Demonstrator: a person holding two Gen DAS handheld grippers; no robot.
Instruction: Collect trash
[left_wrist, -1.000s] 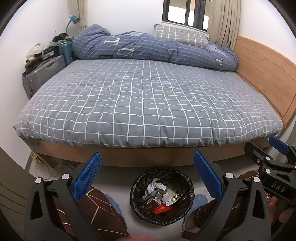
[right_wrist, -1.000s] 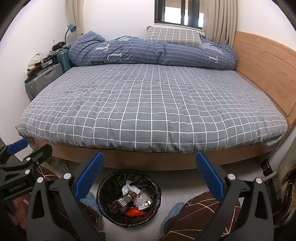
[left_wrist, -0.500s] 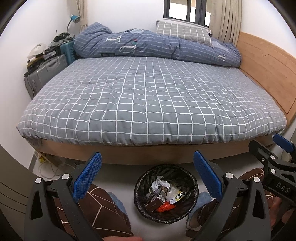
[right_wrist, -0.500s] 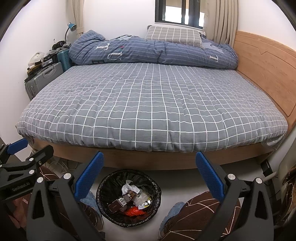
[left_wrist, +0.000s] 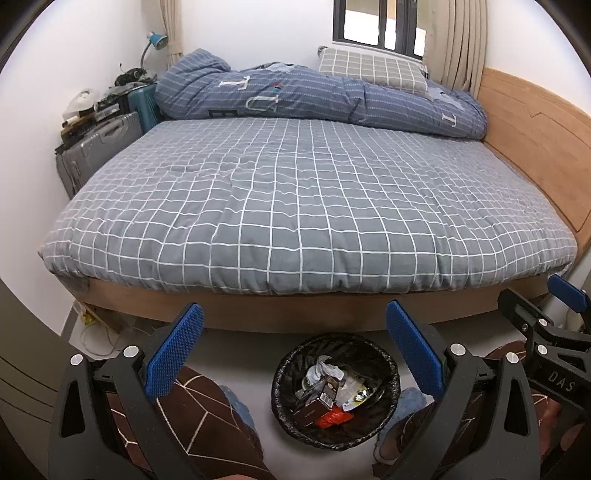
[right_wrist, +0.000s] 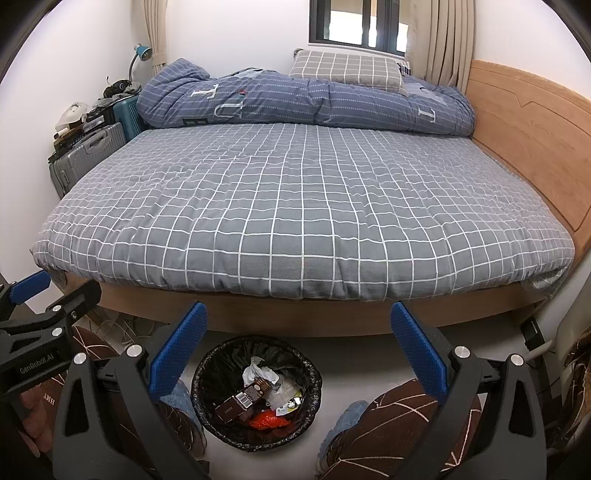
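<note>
A black-lined trash bin (left_wrist: 384, 369) stands on the floor in front of the bed and holds crumpled paper, a brown box and a red wrapper (left_wrist: 334, 419). It also shows in the right wrist view (right_wrist: 214, 369). My left gripper (left_wrist: 295, 339) is open and empty above the bin. My right gripper (right_wrist: 299, 339) is open and empty, with the bin below and left of its middle. Each gripper shows at the edge of the other's view. No loose trash shows on the bed.
A bed with a grey checked cover (left_wrist: 295, 206) fills the view, with a rolled blue duvet (left_wrist: 314, 96) and a pillow at the back. A wooden headboard (left_wrist: 535, 147) is on the right. Suitcases (left_wrist: 96, 147) stand at the left wall. The person's knees flank the bin.
The left gripper has tilted and shifted slightly, so the bin sits further right in its view. The right gripper has hardly moved. Both stay open.
</note>
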